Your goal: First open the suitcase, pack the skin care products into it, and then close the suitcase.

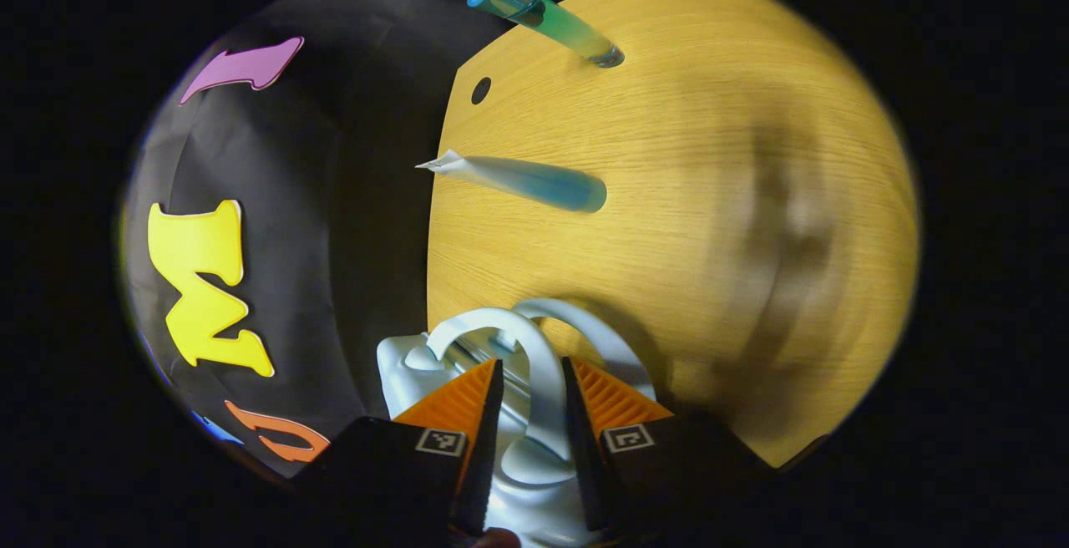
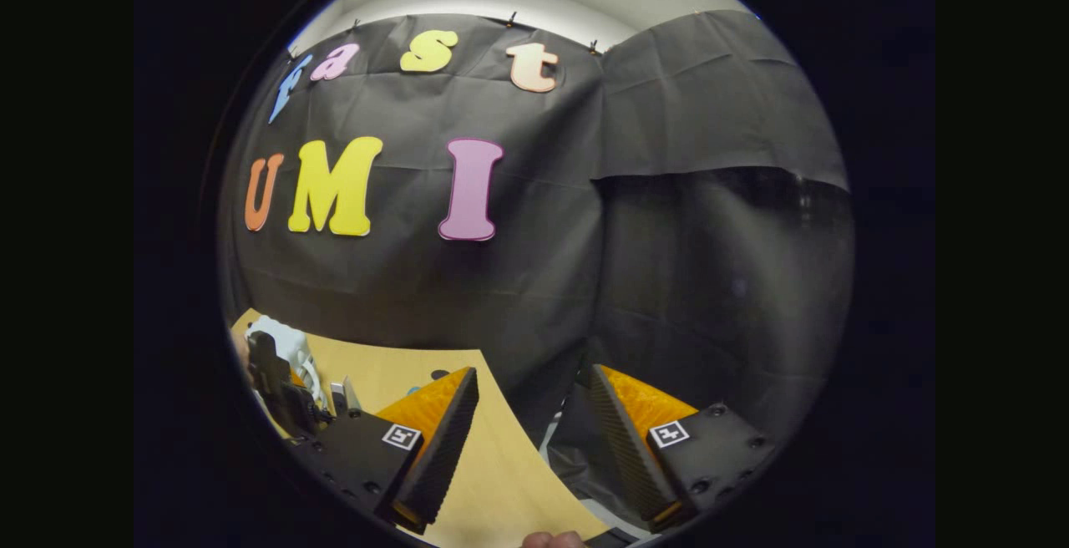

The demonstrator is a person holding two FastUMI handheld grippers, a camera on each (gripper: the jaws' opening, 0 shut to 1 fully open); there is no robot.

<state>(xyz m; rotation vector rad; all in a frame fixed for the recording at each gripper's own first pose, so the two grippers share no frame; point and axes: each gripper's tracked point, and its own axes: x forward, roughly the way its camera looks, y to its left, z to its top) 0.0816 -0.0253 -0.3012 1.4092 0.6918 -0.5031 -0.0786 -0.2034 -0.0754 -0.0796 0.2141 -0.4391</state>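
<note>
In the left gripper view a white suitcase (image 1: 401,364) sits at the table's edge, with two arched white handles (image 1: 547,364) on top. My left gripper (image 1: 533,368) is shut on the nearer handle, an orange finger on each side of it. Farther off on the wooden table (image 1: 685,197) lie two skin care tubes: a green-blue tube (image 1: 547,20) and a white-and-blue tube (image 1: 534,180). My right gripper (image 2: 533,381) is open with nothing between its fingers, held over the table's edge and facing the cloth wall. In the right gripper view the suitcase (image 2: 284,339) is at the far left, with the other gripper (image 2: 271,385) on it.
The table has a small round hole (image 1: 481,90) near its rim beside the green-blue tube. The black cloth wall (image 2: 518,281) stands close behind the table. A fingertip (image 2: 551,540) shows at the bottom of the right gripper view.
</note>
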